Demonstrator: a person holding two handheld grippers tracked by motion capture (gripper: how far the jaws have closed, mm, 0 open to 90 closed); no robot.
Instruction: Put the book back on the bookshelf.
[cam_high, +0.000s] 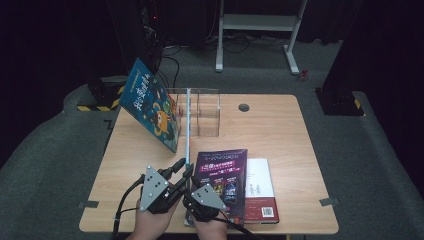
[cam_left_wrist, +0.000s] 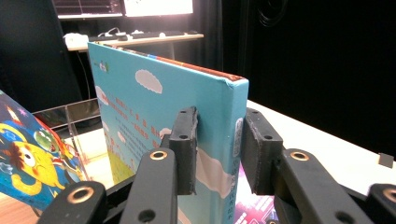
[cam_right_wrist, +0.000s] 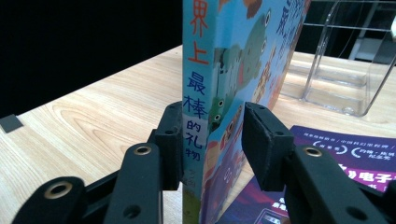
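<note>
Scene: a person at a wooden worktop in a dark room holds a two-jawed claw in each hand, both at the lower centre of the high view.
Thin book: a light blue picture book stands on edge, seen as a thin pale line from the claws up towards the clear box.
Left claw: jaws sit on either side of the thin book's near end; in the left gripper view one pad touches the cover while the other stands just off the spine corner, so the hold looks light.
Right claw: jaws straddle the spine in the right gripper view; the left pad touches, the right pad shows a slim gap, so I can't tell whether it is truly clamped.
Key relation: the thin book's long axis points away from the person, straight at the clear box at upper centre; both claws hold the near end, the left slightly further forward.
Judgement: the next push likely slides the thin book forward into a slot of the box.
Leaning book: a dark blue cartoon book tilts against the box's left side.
Flat books: a purple book lies on a white book, lower right of centre.
Room: grey carpet, black curtains, a white stand's legs at top.
</note>
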